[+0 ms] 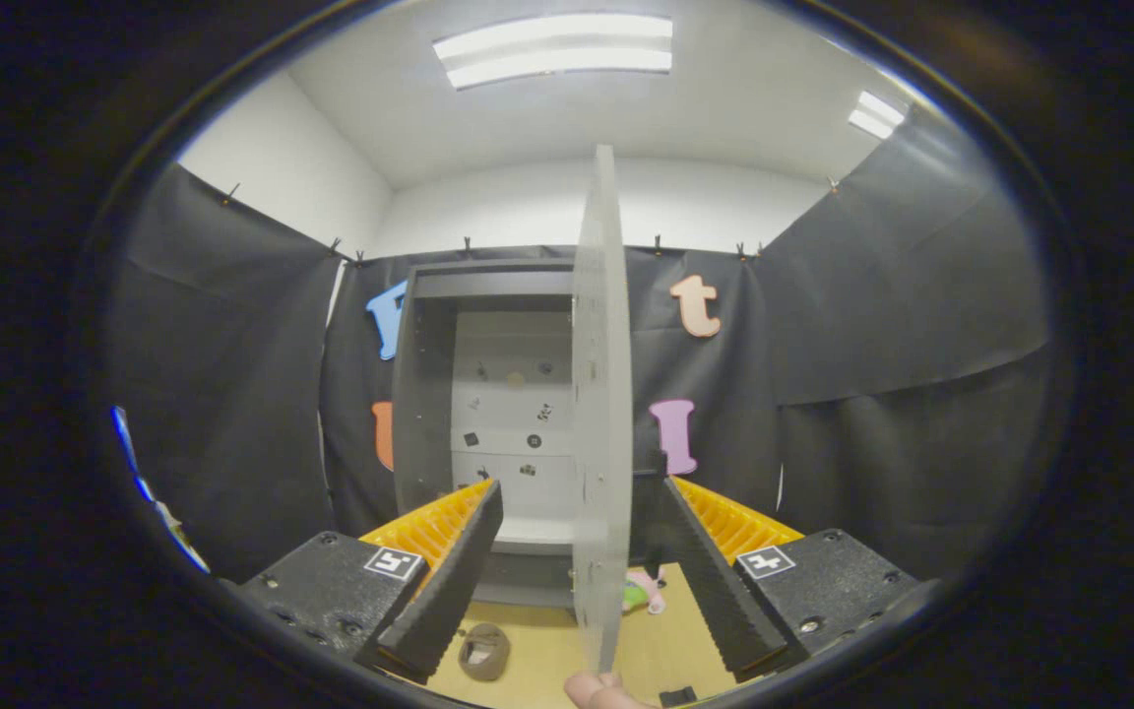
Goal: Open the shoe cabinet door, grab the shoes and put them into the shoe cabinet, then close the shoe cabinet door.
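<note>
Door [601,394] edge-on is what the tool [577,581] faces: the pale, translucent panel of the shoe cabinet [483,394] stands swung out toward the camera, seen along its thin edge, and it runs upright through the gap between the two fingers. The fingers are spread wide, one on each side of the panel, and neither appears to press on it, so the tool is open and holds nothing. A fingertip [598,689] of the person shows at the panel's lower end, just below the tool, apparently touching the edge.

Beyond the fingers and slightly to the left of the panel lies the cabinet's open interior, a dark frame with a light back wall and shelves. The door's long axis is vertical, and its face runs nearly parallel to the tool's forward line, so the opening step looks largely done.

On the wooden floor [547,650] below, a brownish shoe [484,651] lies just ahead of the left finger, close to the panel's foot. A small pink and green object [644,591] lies on the far side of the panel, near the right finger; whether it is a shoe cannot be told.

The next move likely turns on clearing the panel and dropping left toward the brownish shoe.
</note>
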`<action>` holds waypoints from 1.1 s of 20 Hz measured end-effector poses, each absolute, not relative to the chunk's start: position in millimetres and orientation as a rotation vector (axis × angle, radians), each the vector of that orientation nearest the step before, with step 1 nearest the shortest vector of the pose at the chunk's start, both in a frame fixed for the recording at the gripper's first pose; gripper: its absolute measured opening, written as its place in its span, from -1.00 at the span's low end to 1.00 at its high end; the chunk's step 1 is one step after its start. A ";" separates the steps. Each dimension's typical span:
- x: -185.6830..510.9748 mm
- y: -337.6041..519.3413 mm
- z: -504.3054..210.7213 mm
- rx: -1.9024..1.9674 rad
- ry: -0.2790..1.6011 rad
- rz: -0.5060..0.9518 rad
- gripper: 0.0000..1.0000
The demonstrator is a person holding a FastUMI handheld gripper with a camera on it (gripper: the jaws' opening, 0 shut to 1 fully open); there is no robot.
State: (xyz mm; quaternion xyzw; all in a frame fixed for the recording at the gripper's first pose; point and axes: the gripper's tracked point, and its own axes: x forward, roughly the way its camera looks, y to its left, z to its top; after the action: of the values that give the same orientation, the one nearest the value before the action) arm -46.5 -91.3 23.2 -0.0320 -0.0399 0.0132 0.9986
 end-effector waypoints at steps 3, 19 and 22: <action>-30.2 -60.1 -2.3 -0.066 -0.041 0.082 1.00; 48.4 66.3 -164.7 -0.071 0.177 0.246 1.00; 69.1 71.7 -205.4 -0.101 0.186 0.234 1.00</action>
State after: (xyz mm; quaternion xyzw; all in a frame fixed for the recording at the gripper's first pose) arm 69.1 71.7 -205.4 -0.0503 0.0925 0.1163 0.9876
